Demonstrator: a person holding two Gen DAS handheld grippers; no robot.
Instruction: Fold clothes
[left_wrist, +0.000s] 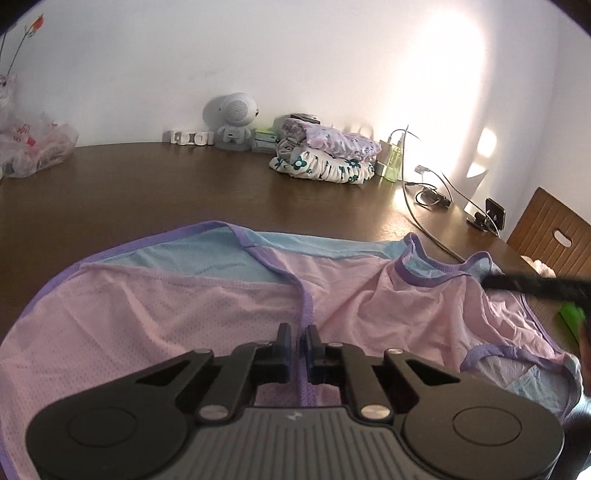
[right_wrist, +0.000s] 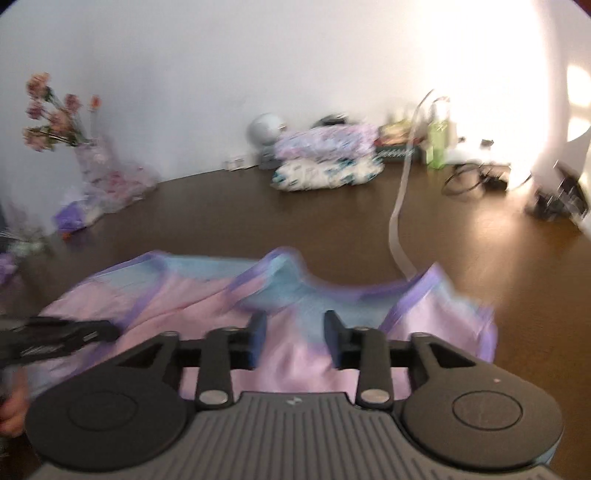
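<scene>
Pink garment (left_wrist: 207, 295) pinched between left fingers (left_wrist: 283, 341), beneath right fingers (right_wrist: 332, 334).

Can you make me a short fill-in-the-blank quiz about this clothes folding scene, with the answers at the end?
1. The left gripper is shut on the garment's ____ trim strip.
2. The right gripper has its jaws ____ over the pink garment.
3. The folded clothes sit stacked at the table's far edge, near the ____.

Answers: purple; open; wall
</scene>
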